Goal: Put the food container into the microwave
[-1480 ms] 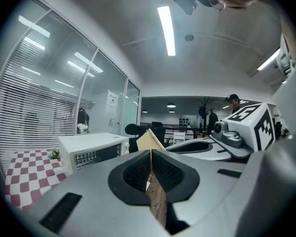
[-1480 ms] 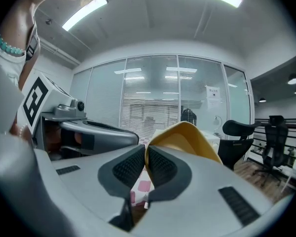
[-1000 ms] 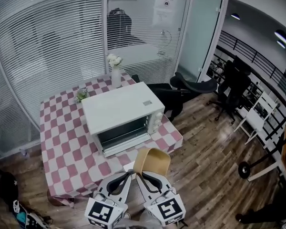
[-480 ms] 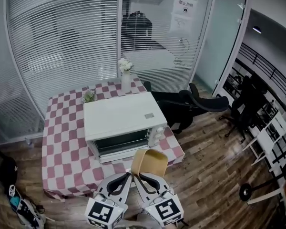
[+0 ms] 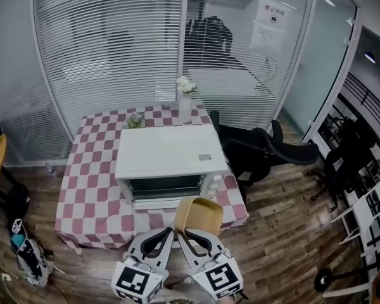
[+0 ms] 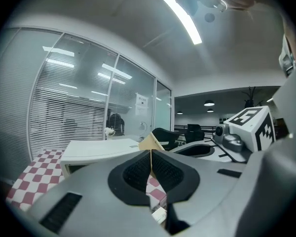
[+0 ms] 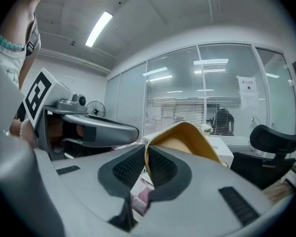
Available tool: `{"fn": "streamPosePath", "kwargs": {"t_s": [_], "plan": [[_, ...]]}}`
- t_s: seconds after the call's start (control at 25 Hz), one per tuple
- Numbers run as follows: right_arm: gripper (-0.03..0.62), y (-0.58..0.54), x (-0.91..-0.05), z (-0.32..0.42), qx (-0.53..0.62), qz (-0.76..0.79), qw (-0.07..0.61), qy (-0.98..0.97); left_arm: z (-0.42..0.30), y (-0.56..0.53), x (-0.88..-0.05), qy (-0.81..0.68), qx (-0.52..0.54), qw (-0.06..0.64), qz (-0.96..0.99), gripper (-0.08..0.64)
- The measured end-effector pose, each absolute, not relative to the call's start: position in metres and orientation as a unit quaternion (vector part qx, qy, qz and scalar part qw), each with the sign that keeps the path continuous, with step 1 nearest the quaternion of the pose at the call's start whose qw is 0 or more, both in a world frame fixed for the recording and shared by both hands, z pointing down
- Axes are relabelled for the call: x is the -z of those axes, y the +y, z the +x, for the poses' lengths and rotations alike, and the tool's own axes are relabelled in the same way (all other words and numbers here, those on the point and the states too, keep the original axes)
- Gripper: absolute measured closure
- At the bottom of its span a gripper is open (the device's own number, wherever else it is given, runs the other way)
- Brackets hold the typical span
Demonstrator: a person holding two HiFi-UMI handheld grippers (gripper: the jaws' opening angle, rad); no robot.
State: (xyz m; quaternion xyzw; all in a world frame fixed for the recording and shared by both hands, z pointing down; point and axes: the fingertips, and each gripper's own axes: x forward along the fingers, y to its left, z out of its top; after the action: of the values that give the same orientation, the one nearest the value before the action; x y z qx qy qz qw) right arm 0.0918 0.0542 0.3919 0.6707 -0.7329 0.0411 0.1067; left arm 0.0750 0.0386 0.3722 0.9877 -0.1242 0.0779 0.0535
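Since a second ago the whole scene has swung round in your head view: the microwave (image 5: 171, 151) and its table (image 5: 88, 189) sat skewed and off to the left then, and now they lie square ahead of you, with the microwave's dark front facing you. Both grippers and the food container (image 5: 199, 214) kept their place at the bottom of that view throughout.

Your left gripper (image 5: 171, 231) is closed on the container. In the left gripper view its dark ribbed pads (image 6: 137, 174) meet on a thin tan wall, and the container (image 6: 149, 143) rises just beyond the tips. Your right gripper (image 5: 183, 233) is clamped the same way; in the right gripper view its pads (image 7: 128, 169) pinch the curved rim, with the container (image 7: 185, 137) arching up and to the right of them. The two grippers sit side by side, their tips close together on the near edge of the container.

You hold the container in the air, outside the microwave. In the head view it overlaps the near edge of the pink-and-white checked table, just below the microwave's front.

Behind the microwave stand a vase (image 5: 185, 100) of white flowers and a small plant (image 5: 134, 120). A black office chair (image 5: 272, 151) sits right of the table, a bag (image 5: 25, 258) lies on the wood floor at the left, and a person (image 5: 209, 37) is behind the blinds.
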Motion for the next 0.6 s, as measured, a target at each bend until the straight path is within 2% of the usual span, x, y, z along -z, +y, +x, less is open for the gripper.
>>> {"fn": "streamPosePath", "kwargs": {"t_s": [0.6], "plan": [[0.575, 0.007, -0.412, 0.086, -0.052, 0.592, 0.127, -0.794, 0.07, -0.019, -0.383, -0.221, -0.074, 0.063, 0.971, 0.543]]}}
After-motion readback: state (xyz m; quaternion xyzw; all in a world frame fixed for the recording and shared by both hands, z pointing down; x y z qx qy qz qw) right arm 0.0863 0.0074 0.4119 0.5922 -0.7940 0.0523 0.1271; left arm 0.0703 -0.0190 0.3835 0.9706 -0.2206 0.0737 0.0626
